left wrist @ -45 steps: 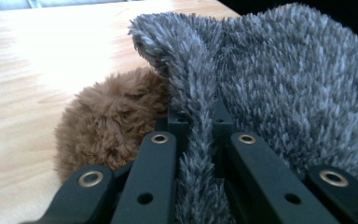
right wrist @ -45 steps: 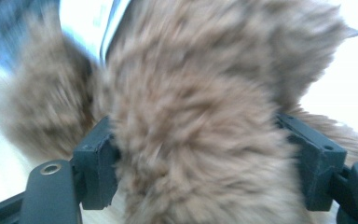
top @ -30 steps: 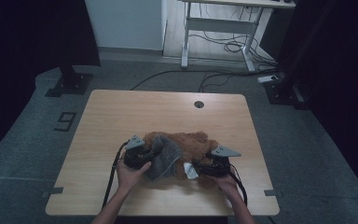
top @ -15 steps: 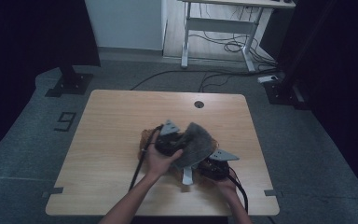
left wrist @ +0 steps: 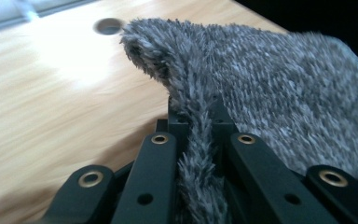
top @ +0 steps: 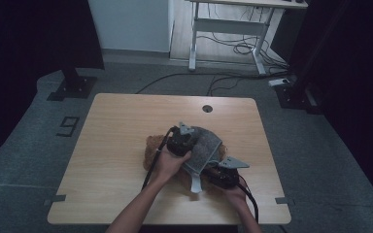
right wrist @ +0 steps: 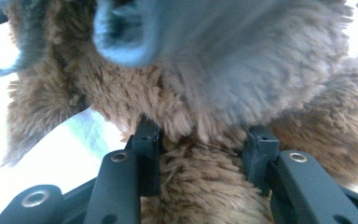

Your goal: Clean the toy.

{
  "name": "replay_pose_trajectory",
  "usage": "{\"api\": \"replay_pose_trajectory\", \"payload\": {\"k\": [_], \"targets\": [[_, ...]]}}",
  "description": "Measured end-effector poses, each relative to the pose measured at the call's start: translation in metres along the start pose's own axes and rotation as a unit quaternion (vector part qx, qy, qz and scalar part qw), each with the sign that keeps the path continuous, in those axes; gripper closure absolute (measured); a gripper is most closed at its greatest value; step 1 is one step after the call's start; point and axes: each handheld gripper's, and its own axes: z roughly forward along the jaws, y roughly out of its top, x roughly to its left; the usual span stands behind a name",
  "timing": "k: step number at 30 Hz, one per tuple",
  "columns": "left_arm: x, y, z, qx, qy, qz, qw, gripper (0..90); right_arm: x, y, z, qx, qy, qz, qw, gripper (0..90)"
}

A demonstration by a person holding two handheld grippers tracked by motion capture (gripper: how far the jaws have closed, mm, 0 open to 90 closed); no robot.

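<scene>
A person sits at a light wooden table (top: pixel 111 141) and holds a gripper in each hand; in the middle of the table lies a fuzzy brown toy (top: pixel 151 148), and a grey knitted cloth (top: pixel 205 148) is draped over it.

The left gripper (top: pixel 190 137) is over the middle of the table, above the brown toy; its jaws are pinched tight on a fold of the grey cloth, and in the left gripper view the cloth (left wrist: pixel 279 93) runs right between the two black jaws and spreads out to the right; the edge of the cloth curls up near the round hole (left wrist: pixel 108 25) in the table top; the left hand (top: pixel 170 162) is wrapped around the gripper body.

The right gripper (top: pixel 212 173) sits lower, close to the near edge of the table, just beside the lower end of the cloth; its jaws have just been closing, and in the right gripper view a thick bit of the brown toy (right wrist: pixel 200 186) sits between them, with both jaws pushed into the fur; the grey cloth (right wrist: pixel 223 51) hangs blurry above the brown fur there.

A black cable (top: pixel 154 162) trails from the left gripper back toward the person; the floor around the table is grey carpet (top: pixel 39 126).
</scene>
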Motion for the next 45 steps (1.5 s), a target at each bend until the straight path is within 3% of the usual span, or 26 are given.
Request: {"api": "replay_pose_trajectory", "payload": {"k": [4,7,12,16,19,22,25,27,30,35,39,43,45], "targets": [[0.03,-0.022,-0.031,-0.02,0.032,-0.013,0.9992,83.9,0.0,0.0,0.0,0.001,0.0,0.007,1.0,59.3],[0.052,-0.042,-0.048,-0.037,0.031,-0.038,0.9981,83.8,0.0,-0.001,0.0,0.001,0.0,0.009,1.0,59.7],[0.079,-0.062,-0.071,-0.048,0.061,-0.06,0.9951,83.9,0.002,-0.001,0.0,0.002,-0.001,0.008,1.0,60.0],[0.092,-0.084,-0.07,-0.02,0.06,-0.072,0.9953,83.9,0.0,-0.001,0.0,0.002,0.0,0.014,0.9999,60.0],[0.097,-0.102,-0.066,-0.019,0.051,-0.096,0.9939,84.0,0.0,-0.001,0.0,0.003,0.0,0.015,0.9999,60.0],[0.097,-0.115,-0.055,0.015,0.061,-0.094,0.9936,84.0,0.0,-0.001,0.001,0.002,0.0,0.016,0.9999,60.0],[0.102,-0.124,-0.051,0.027,0.05,-0.108,0.9926,84.0,0.0,-0.001,0.0,0.003,0.001,0.017,0.9999,60.0],[0.104,-0.121,-0.055,0.014,0.045,-0.114,0.9924,83.9,-0.001,-0.001,0.001,0.003,0.002,0.019,0.9998,60.0],[0.1,-0.105,-0.065,-0.007,0.033,-0.117,0.9925,83.9,-0.003,-0.002,0.001,0.002,0.004,0.025,0.9997,60.0],[0.08,-0.069,-0.079,-0.043,0.025,-0.088,0.9948,84.0,-0.007,-0.003,0.001,0.005,-0.002,0.045,0.999,60.8],[0.066,-0.046,-0.084,-0.074,0.017,-0.073,0.9944,84.2,-0.012,-0.004,0.0,0.004,-0.004,0.054,0.9985,61.4],[0.053,-0.026,-0.088,-0.11,-0.033,-0.074,0.9907,84.3,-0.01,-0.003,0.0,0.0,0.002,0.041,0.9992,61.7],[0.039,-0.015,-0.085,-0.114,-0.045,-0.057,0.9908,84.3,-0.004,-0.001,0.002,0.005,0.002,0.018,0.9998,62.3]]}}
